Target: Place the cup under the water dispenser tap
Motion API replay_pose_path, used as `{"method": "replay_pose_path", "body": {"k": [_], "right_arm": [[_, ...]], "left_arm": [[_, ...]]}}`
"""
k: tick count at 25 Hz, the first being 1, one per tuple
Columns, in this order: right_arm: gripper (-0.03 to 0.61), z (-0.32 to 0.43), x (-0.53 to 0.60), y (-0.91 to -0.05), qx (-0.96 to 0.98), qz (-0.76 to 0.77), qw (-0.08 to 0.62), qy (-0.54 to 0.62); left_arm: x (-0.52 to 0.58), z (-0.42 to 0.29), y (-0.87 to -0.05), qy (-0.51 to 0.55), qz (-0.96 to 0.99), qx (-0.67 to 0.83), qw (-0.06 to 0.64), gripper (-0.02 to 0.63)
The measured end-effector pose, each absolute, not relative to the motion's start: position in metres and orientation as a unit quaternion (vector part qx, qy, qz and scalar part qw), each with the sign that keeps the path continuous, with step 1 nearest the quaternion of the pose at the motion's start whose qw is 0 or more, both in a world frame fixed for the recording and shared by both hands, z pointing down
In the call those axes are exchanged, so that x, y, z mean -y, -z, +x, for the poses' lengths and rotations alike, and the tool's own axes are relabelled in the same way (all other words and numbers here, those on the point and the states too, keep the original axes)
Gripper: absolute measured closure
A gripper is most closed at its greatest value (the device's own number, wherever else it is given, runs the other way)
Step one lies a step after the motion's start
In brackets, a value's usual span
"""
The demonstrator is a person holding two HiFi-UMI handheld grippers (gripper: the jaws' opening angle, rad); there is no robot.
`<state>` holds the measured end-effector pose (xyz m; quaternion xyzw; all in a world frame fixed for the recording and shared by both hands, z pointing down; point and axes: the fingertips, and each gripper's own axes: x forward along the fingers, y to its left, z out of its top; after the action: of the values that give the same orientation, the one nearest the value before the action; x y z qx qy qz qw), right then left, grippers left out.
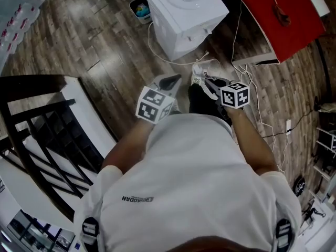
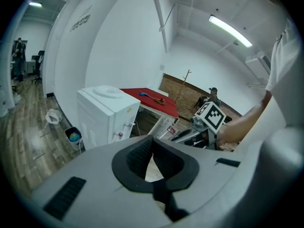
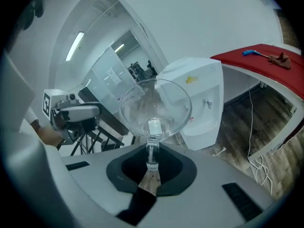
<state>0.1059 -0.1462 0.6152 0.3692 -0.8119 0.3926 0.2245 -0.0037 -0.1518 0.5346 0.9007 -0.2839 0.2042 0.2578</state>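
Note:
A clear stemmed glass (image 3: 154, 109) serves as the cup. My right gripper (image 3: 152, 151) is shut on its thin stem, and the bowl stands upright above the jaws. In the head view the glass (image 1: 198, 73) shows faintly at the tip of the right gripper (image 1: 206, 83). The white water dispenser (image 1: 184, 14) stands on the floor ahead, a short way from both grippers. Its taps (image 3: 207, 102) face me on the front panel. My left gripper (image 2: 152, 144) is shut with nothing between its pads and hangs left of the right one (image 1: 170, 81).
A red table (image 1: 278, 14) stands to the right of the dispenser, with cables (image 1: 247, 70) trailing on the wooden floor beneath it. A small bin (image 1: 140, 8) sits left of the dispenser. A black slatted frame (image 1: 47, 140) fills the left side.

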Motion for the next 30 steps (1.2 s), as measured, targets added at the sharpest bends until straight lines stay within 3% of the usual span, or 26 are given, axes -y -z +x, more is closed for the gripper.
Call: {"method": "replay_pose_path", "body": {"k": [14,21,30], "right_arm": [[0.538,0.110,0.230,-0.818,0.779,0.317,0.405,-0.359],[0.538,0.132,0.272,-0.896,0.745,0.317,0.488,-0.325],[0.538,0.110,0.326,-0.929,0.782,0.319,0.503,-0.185]], "left_arm": [[0.195,-0.027,-0.578,-0.226,0.833,0.386,0.326,0.617],[0.196,-0.021,-0.614,-0.244,0.792,0.399,0.393,0.617],[0.176,-0.029,-0.640,-0.280,0.767,0.410,0.406,0.617]]}}
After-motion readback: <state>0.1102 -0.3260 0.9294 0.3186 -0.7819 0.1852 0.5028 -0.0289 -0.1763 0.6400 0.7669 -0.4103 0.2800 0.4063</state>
